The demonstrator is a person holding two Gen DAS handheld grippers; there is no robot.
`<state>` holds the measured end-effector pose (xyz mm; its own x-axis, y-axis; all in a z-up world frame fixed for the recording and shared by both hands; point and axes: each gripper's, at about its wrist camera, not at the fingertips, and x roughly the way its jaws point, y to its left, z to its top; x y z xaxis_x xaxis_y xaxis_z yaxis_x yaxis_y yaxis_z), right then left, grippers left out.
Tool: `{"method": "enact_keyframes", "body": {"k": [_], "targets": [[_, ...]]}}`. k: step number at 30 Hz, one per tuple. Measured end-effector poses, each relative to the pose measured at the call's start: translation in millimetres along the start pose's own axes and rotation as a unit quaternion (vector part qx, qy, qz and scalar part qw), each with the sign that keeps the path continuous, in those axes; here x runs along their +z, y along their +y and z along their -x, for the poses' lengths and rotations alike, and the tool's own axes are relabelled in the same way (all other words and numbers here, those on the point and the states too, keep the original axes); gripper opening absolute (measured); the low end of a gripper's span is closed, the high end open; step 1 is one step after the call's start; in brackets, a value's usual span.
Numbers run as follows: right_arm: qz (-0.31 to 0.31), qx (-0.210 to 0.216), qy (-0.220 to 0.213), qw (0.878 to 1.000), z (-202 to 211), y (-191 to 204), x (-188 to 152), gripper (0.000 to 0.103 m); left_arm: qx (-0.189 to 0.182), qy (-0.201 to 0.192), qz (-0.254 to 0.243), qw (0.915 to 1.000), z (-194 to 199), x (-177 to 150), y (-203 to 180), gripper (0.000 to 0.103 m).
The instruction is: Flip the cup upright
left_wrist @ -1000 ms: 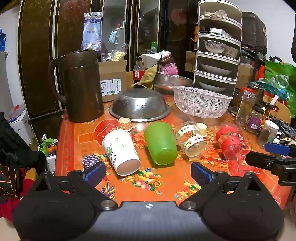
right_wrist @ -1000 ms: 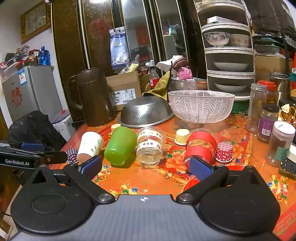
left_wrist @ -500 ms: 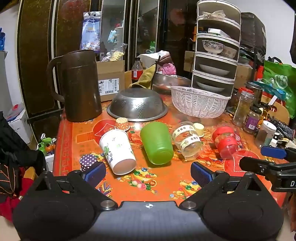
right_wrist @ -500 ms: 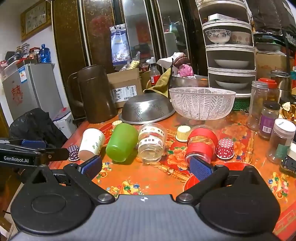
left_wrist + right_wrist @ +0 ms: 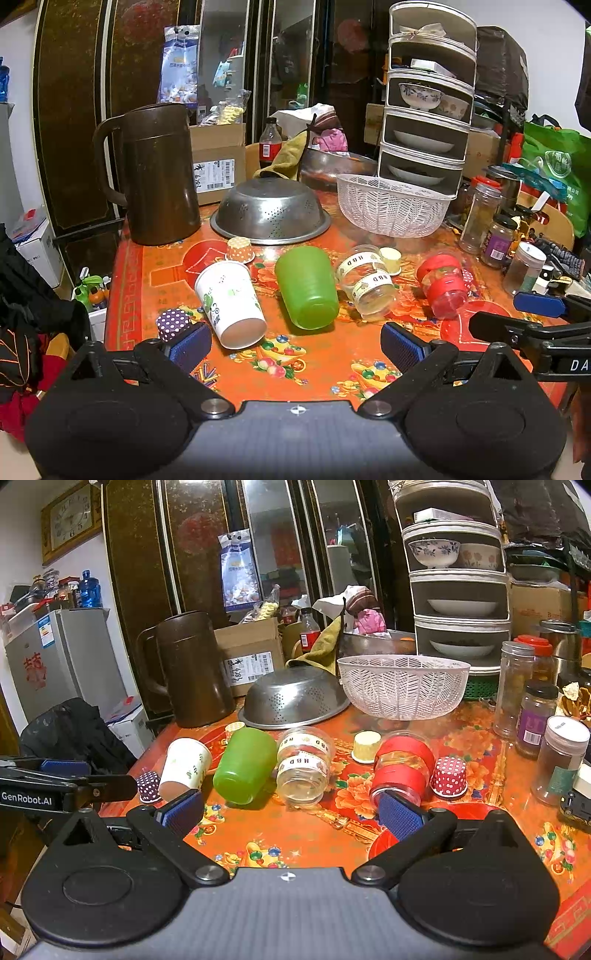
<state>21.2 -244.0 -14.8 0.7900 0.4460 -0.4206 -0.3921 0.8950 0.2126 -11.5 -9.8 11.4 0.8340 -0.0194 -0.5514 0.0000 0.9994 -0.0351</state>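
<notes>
Four cups lie on their sides in a row on the red table (image 5: 317,373). We take the green cup (image 5: 307,286) as landmark. Just left of it is the white paper cup (image 5: 231,303), mouth toward us; just right is the clear HBD cup (image 5: 365,282); further right the red-banded cup (image 5: 443,284). Which one we're meant to flip we can't tell from the task line, so it's a guess.

Left gripper (image 5: 295,345) is spread wide, nothing between the pads, hanging near the table edge w/ the paper & green cups ahead of it. Right gripper (image 5: 291,812) is likewise wide open & empty; its right pad (image 5: 400,818) sits just in front of the red-banded cup, contact unclear.

To do it well, we'd pick one cup and come in low, pads either side of the body, not the rim. Paper walls crush easily, so squeeze light. Neighbours are close, so go in straight to avoid rolling them. Then rotate mouth-up and set down on a bare patch nearer us than the green cup.
</notes>
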Motion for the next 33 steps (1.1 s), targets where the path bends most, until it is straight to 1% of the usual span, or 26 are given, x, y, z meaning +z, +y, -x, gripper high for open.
{"method": "enact_keyframes", "body": {"k": [33], "targets": [[0.001, -0.002, 0.003, 1.0, 2.4, 0.3, 0.8, 0.102, -0.001, 0.002, 0.003, 1.0, 4.9, -0.7, -4.0, 0.099]]}}
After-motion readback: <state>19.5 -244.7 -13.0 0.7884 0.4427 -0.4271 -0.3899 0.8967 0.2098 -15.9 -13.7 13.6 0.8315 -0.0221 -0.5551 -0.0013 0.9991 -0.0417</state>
